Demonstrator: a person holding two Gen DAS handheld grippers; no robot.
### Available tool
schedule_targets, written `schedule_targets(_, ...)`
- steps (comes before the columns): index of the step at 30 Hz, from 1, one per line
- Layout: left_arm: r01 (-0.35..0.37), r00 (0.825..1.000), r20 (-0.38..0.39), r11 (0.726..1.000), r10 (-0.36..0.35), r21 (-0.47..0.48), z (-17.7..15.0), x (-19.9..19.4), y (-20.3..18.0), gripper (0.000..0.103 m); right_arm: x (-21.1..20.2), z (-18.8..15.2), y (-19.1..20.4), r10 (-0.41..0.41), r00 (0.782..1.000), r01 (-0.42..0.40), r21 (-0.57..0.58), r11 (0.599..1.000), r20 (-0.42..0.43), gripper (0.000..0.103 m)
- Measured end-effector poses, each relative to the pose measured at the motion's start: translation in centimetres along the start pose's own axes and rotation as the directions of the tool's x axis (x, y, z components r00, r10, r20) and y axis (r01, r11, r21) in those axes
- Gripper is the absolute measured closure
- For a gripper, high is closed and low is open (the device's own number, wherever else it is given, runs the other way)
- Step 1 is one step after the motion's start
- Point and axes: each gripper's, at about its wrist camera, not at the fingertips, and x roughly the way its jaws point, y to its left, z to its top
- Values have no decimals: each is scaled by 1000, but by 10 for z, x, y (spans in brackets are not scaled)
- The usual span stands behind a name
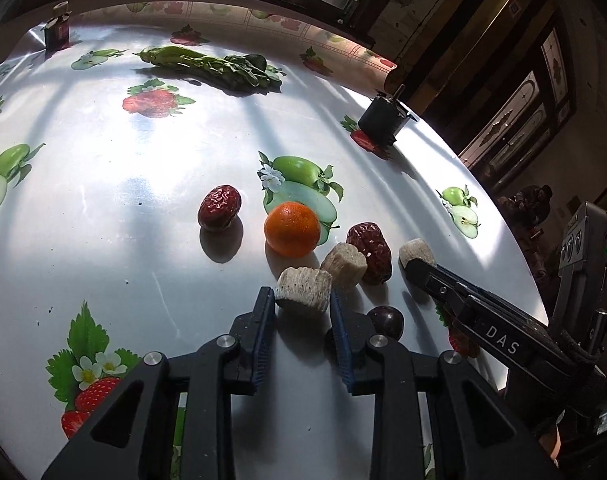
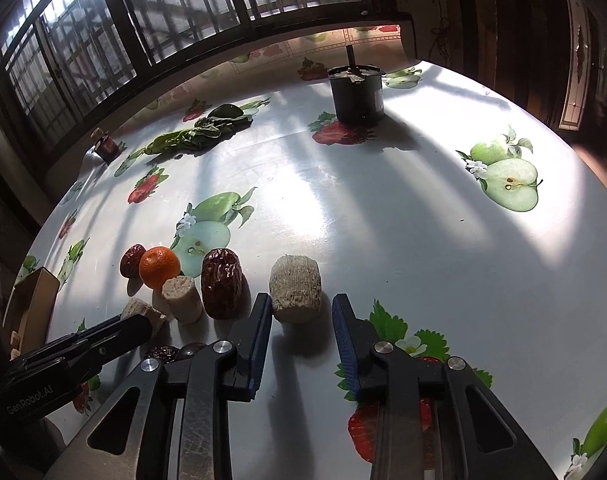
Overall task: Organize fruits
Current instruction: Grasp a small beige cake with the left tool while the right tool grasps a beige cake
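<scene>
Left tongs [image 1: 302,300] pinch a pale chunk [image 1: 303,289] amid crowded fruit.

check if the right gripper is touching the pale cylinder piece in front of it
Apart. In the right wrist view the right gripper has open jaws, with table showing either side of the pale cylinder piece.

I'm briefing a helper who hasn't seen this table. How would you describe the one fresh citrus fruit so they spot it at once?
Start at the fruit-print tablecloth and find the printed green apple with a cut half near its middle. The tangerine sits right on that print's near edge, between two wrinkled red dates. It is the only bright orange, smooth, round thing; its neighbours are dark red dates and pale beige cylinders.
</scene>
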Motion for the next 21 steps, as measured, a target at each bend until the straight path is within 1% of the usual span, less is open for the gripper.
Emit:
schedule_targets(2,-11,1000,13,1000,11,9,0,2,-3,76,3,3,0,16,1000,-16,16,1000,4,69)
schedule_targets(5,-37,999,20,998,36,47,-2,3,-10,74,6,5,2,10,1000,-10,14,1000,11,69)
schedule_targets(7,-52,999,8,996,52,72,-2,3,-13,75,6,4,5,7,1000,-7,3,1000,10,69)
schedule_targets(8,-49,999,2,997,49,67,-2,3,-13,75,5,4,6,1,1000,-1,0,1000,12,69)
schedule_targets(10,-40,999,-3,998,40,45,-2,1,-9,75,5,3,6,-5,1000,5,2,1000,13,74)
schedule_targets(16,-38,999,9,999,38,2,-4,-5,0,75,-3,-1,4,-10,1000,10,9,1000,23,74)
schedule_targets(21,-36,999,25,999,36,1,-7,-15,2,75,-15,-2,5,-18,998,17,11,1000,59,74)
